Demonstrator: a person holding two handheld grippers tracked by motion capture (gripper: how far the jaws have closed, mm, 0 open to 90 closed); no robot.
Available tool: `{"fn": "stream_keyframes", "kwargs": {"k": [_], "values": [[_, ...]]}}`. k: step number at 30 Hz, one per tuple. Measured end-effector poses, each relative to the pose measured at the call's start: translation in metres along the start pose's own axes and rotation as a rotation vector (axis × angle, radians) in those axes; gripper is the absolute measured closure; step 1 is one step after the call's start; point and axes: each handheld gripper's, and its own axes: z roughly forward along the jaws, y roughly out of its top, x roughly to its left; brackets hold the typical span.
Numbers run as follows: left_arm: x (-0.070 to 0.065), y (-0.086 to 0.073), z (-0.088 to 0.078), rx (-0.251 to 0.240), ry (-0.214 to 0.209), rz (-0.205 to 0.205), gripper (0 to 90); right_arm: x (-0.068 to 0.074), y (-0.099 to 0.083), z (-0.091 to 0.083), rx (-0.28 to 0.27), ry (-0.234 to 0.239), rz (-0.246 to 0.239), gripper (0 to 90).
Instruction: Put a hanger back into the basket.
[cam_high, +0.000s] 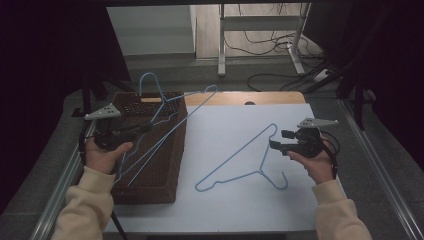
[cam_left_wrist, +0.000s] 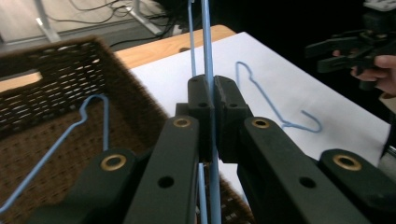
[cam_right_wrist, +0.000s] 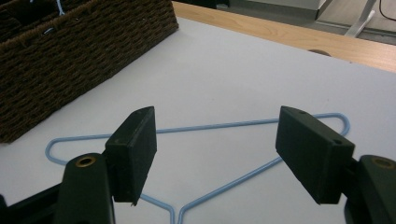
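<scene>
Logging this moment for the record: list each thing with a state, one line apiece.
Left hand-held gripper: shut on the held light-blue wire hanger.
Held light-blue wire hanger: lifted over the basket, tilted.
Right hand-held gripper: open, above the flat hanger.
Flat light-blue wire hanger: lying flat on the white tabletop.
Brown wicker basket: upright, open-topped.

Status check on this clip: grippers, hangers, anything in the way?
Left gripper shut on a blue wire hanger over the wicker basket. Right gripper open above the second hanger lying flat on the table. Nothing blocking.
</scene>
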Motion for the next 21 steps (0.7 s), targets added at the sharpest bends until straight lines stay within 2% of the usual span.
{"fn": "stream_keyframes", "kwargs": {"k": [9,21], "values": [[0.026,-0.012,-0.01,-0.013,0.054,-0.054,86.2,-0.001,-0.003,0.001,0.013,-0.003,0.003,29.1],[0.046,-0.032,-0.028,-0.022,0.098,-0.092,86.2,0.0,-0.005,0.005,0.031,-0.007,-0.007,29.1]]}}
